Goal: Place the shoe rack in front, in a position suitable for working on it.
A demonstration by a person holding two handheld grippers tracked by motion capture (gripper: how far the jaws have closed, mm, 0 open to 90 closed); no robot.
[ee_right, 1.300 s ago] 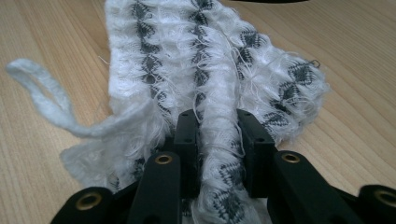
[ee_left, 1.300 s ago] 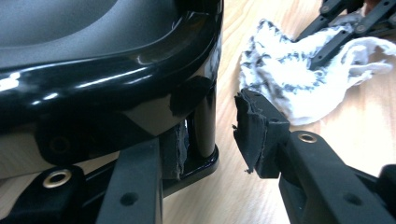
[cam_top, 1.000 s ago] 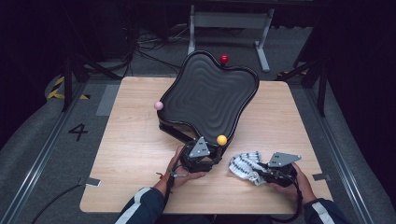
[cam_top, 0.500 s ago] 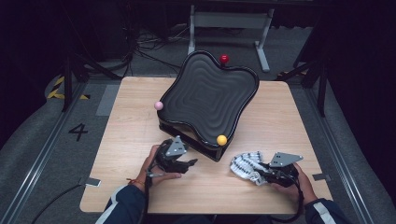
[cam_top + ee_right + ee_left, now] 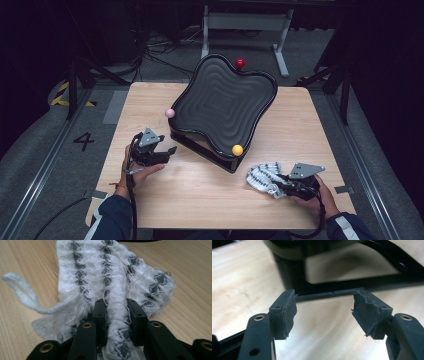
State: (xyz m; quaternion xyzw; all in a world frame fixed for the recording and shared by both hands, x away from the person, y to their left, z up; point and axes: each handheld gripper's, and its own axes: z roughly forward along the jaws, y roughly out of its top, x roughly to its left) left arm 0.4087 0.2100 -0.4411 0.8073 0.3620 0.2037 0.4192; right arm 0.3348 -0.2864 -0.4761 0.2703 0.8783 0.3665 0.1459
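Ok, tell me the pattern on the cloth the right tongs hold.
White fluffy cloth with dark grey zigzag stripes; right gripper view shows it best.

Left gripper (image 5: 323, 310) fingers (image 5: 285, 312) apart, empty, facing black stand (image 5: 329, 293).

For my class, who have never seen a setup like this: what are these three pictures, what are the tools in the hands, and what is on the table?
A person sits at a wooden table with a hand-held two-jaw gripper in each hand. One picture looks down from above; the other two come from cameras riding on the grippers. The left gripper is open and holds nothing, pointing at the stand of a black wavy tray. The right gripper is shut on a fluffy white and grey cloth. Pink, yellow and red balls sit at the tray's edges.
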